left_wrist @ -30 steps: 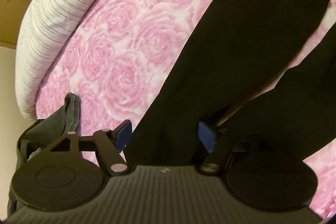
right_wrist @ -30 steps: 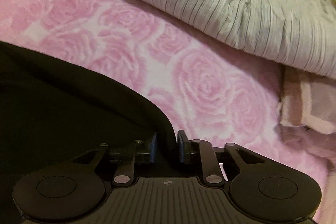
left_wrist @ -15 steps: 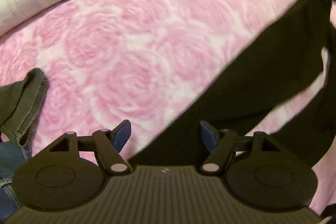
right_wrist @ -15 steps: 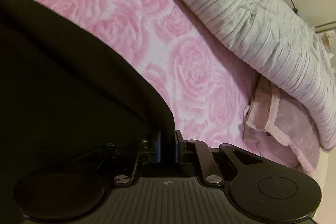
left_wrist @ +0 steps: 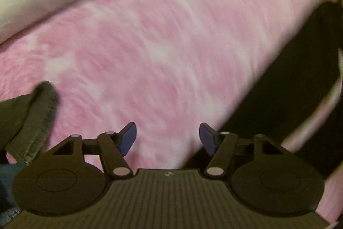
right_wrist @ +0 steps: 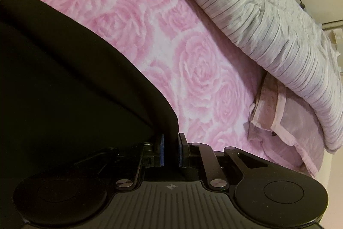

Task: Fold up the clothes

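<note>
Black garment [right_wrist: 64, 83] stays clamped in my right claw [right_wrist: 170, 150]. My left claw [left_wrist: 167, 138], spread wide and empty, has swung off it; garment now at 3 o'clock [left_wrist: 300, 78] on the bed [left_wrist: 150, 57], needing regrasp.

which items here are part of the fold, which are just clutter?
In the job:
black garment, pinched at its edge by the right hand-held gripper
left hand-held gripper, open, holding nothing

Lying about:
rose blanket
striped duvet
pink pillowcase
grey-green denim piece
</note>
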`<state>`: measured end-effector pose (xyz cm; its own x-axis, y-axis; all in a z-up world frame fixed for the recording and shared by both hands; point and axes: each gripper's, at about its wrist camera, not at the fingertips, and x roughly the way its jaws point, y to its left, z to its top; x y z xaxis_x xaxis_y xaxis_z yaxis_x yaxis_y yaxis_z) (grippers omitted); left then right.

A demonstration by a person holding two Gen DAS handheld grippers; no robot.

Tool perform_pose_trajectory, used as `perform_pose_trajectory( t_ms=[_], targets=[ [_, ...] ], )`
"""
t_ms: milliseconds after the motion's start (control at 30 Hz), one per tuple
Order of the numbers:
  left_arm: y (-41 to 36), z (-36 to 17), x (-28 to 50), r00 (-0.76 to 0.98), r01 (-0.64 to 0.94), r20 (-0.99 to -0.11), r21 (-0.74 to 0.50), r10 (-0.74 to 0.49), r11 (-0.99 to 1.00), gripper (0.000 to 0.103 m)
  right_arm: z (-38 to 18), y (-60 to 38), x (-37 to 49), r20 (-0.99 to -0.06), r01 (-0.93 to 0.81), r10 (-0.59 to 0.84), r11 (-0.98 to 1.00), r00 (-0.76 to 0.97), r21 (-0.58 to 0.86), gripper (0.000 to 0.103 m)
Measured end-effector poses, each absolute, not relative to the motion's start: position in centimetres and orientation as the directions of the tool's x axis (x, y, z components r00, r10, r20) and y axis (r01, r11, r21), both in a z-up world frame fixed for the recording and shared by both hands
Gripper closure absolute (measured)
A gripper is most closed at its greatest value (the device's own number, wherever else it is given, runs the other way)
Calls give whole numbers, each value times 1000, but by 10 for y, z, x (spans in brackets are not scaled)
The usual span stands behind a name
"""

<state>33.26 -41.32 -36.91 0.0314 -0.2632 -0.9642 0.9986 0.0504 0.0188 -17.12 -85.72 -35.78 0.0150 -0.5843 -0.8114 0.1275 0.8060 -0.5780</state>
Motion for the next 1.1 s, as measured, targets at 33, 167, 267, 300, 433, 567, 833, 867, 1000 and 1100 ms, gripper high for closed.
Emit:
perform_pose_trajectory(
  t_ms=[33, 167, 267, 300, 433, 567, 833, 867, 1000, 1100],
  targets=[
    [-411, -378, 322, 17, 1000, -977, 17, -213, 0, 52, -358, -857, -171, -812, 129, -583, 807, 13, -577, 93],
    [-402, -390, 305, -17, 996, -992, -6, -125, -90, 53, -357, -857, -172, -816, 121, -578, 811, 13, -573, 93],
    [-405, -382, 321, -85, 996, -984, -84, -155, -16, 54, -356, -857, -172, -816, 122, -579, 810, 10, -573, 93],
    [-407, -376, 332, -112, 992, -974, -121, -195, 33, 54, -356, -856, -172, -815, 122, -580, 809, 10, -575, 93],
    [-417, -369, 356, -82, 986, -958, -117, -274, 116, 55, -358, -855, -173, -811, 115, -585, 806, 8, -581, 93],
    [-423, -394, 334, -100, 995, -986, -96, -136, -36, 65, -359, -853, -173, -807, 125, -590, 801, 2, -585, 93],
    [-419, -357, 330, -12, 996, -981, 4, -195, -84, 101, -357, -856, -172, -817, 134, -576, 810, -8, -572, 93],
    [-419, -351, 331, 1, 997, -978, 19, -209, -81, 101, -357, -857, -171, -820, 140, -573, 811, -13, -569, 93],
    [-418, -324, 335, 55, 995, -963, 75, -265, -68, 101, -342, -862, -170, -833, 168, -554, 821, 3, -545, 94],
    [-431, -304, 355, 157, 984, -936, 174, -315, -26, 101, -324, -871, -159, -806, 185, -588, 800, 60, -570, 95]
  ],
)
